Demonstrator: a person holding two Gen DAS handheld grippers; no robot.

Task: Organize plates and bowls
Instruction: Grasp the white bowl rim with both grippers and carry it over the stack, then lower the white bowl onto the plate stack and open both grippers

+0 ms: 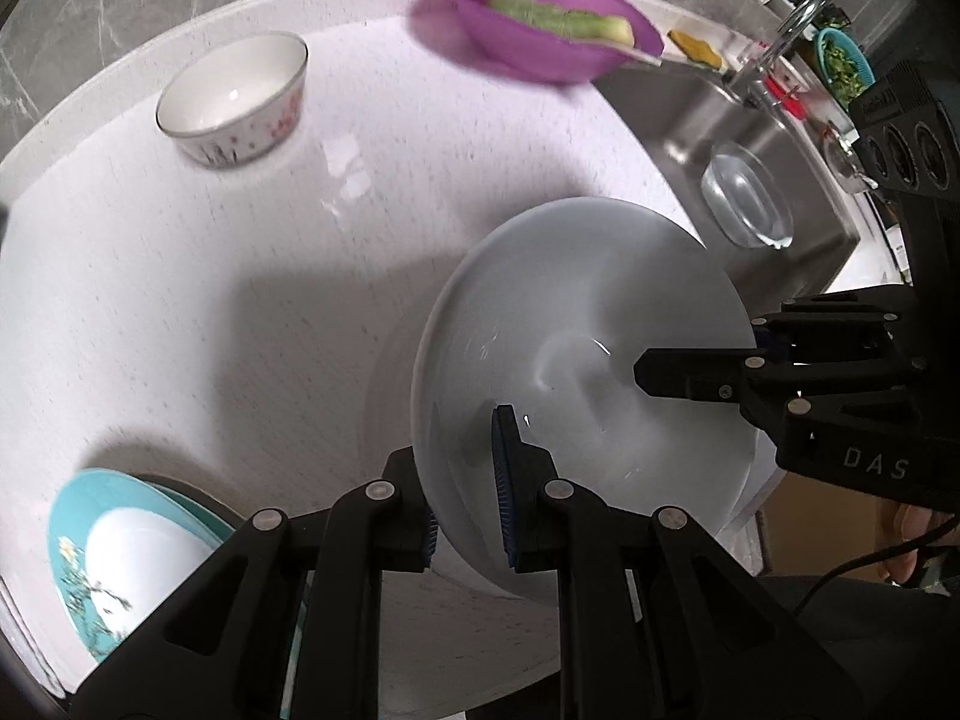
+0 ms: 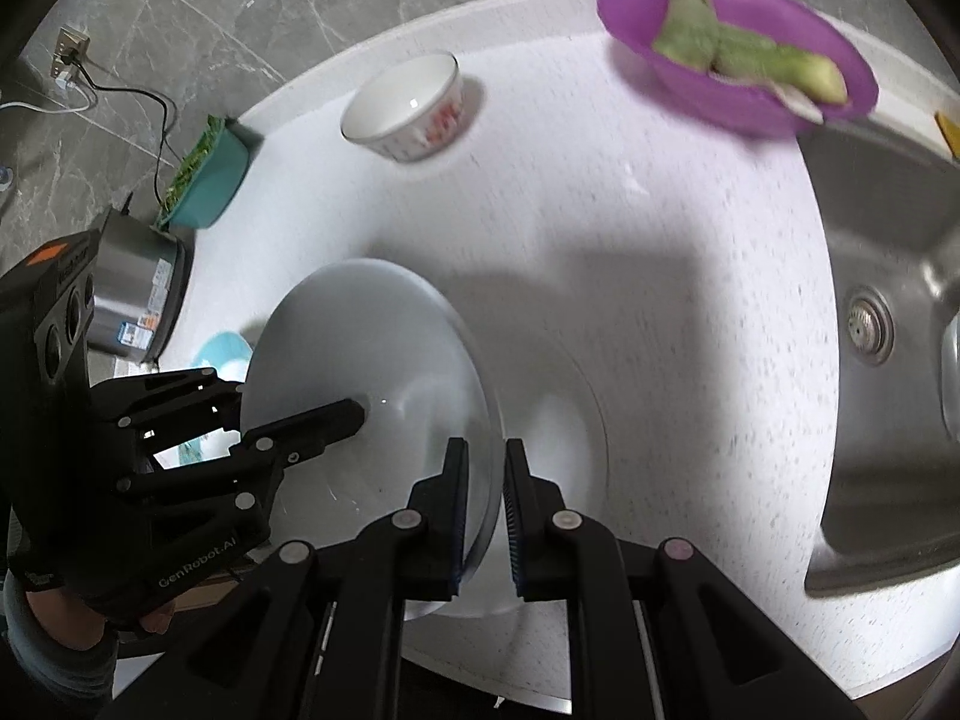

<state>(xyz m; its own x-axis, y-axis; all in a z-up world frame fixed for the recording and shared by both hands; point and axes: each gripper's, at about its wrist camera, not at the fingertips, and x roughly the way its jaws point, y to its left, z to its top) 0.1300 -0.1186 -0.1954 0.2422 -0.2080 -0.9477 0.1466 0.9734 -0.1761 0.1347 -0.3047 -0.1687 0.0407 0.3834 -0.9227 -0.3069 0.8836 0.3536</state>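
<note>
We hold the white plate (image 1: 576, 324) tilted on edge, lower centre of frame, above the table (image 1: 180, 300). Left tool (image 1: 465, 495) and right tool (image 2: 483, 510) both clamp its rim.

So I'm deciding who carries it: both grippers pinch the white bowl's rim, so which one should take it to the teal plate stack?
Left, probably. The teal plate stack lies right beside the left gripper, which grips the white bowl. The right gripper holds the opposite rim, toward the sink.
</note>
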